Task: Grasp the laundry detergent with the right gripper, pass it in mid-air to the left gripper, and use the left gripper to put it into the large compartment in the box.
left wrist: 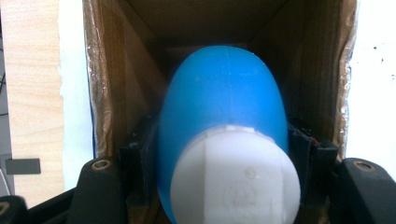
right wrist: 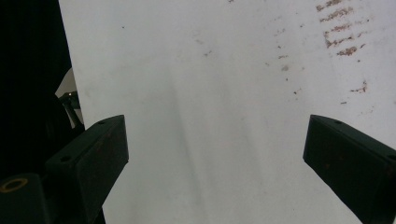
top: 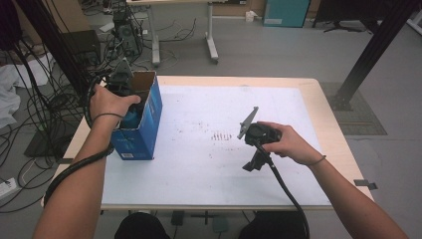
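A person sits at a table covered with a white sheet (top: 209,149), a handheld gripper in each hand; the left gripper (top: 130,102) reaches down into the open top of a tall blue cardboard box (top: 144,132) that stands upright at the left side of the table; the left gripper view looks along its jaws, which are clamped on the two sides of a blue bottle (left wrist: 224,107) with a white cap (left wrist: 236,179), cap end toward the camera; the bottle's rounded body points down into the brown inside of the box (left wrist: 116,70).

The step in hand looks to be either lowering the bottle into the box or drawing it out, and the pictures do not tell which; either way, it would go best with the bottle kept in line with the box walls and moved straight along them, so that it does not catch the cardboard rim or tip the tall box; the grip should stay firm until the bottle rests on the bottom or is clear of the rim.

What else the box holds is hidden behind the bottle.

The right gripper (top: 256,149) hovers over the bare sheet to the right, well apart from the box; its jaws stand wide with nothing between them; faint brown marks (right wrist: 343,44) speckle the sheet.
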Action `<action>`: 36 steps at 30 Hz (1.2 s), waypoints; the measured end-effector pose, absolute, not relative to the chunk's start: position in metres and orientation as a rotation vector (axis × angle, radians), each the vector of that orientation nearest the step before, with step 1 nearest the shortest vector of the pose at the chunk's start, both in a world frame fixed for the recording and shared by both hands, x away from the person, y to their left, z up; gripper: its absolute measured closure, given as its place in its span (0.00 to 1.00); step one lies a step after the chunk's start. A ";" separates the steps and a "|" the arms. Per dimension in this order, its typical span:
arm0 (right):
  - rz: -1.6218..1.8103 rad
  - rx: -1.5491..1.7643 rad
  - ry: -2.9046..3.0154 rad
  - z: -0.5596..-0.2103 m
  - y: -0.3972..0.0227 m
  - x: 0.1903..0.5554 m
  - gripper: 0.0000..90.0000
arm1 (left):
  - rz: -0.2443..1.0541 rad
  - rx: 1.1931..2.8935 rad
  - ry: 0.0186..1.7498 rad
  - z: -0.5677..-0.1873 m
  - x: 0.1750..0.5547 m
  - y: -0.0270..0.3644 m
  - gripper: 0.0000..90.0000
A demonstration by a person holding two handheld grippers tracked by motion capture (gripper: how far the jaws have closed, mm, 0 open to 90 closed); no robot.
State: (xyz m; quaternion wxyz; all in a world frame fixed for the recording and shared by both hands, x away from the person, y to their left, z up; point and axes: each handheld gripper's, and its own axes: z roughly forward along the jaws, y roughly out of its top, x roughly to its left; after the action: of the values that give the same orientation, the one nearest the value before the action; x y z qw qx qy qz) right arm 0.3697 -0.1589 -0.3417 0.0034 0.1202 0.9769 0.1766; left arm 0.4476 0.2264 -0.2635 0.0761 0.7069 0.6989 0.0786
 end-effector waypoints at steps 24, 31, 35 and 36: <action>0.550 0.375 3.060 -0.341 -0.159 0.370 0.08 | 0.220 2.113 2.099 -0.263 0.448 0.229 0.42; 0.552 0.373 3.062 -0.341 -0.158 0.370 0.08 | 0.212 2.114 2.098 -0.263 0.448 0.230 0.41; 0.550 0.375 3.061 -0.341 -0.158 0.370 0.08 | 0.201 2.116 2.099 -0.263 0.448 0.230 0.41; 0.550 0.375 3.060 -0.341 -0.158 0.370 0.08 | 0.200 2.115 2.098 -0.263 0.448 0.231 0.41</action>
State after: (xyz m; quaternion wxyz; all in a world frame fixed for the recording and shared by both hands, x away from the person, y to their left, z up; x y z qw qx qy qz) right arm 0.3697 -0.1582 -0.3409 0.0049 0.1197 0.9771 0.1758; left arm 0.4484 0.2307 -0.2632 0.0780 0.7062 0.7006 0.0668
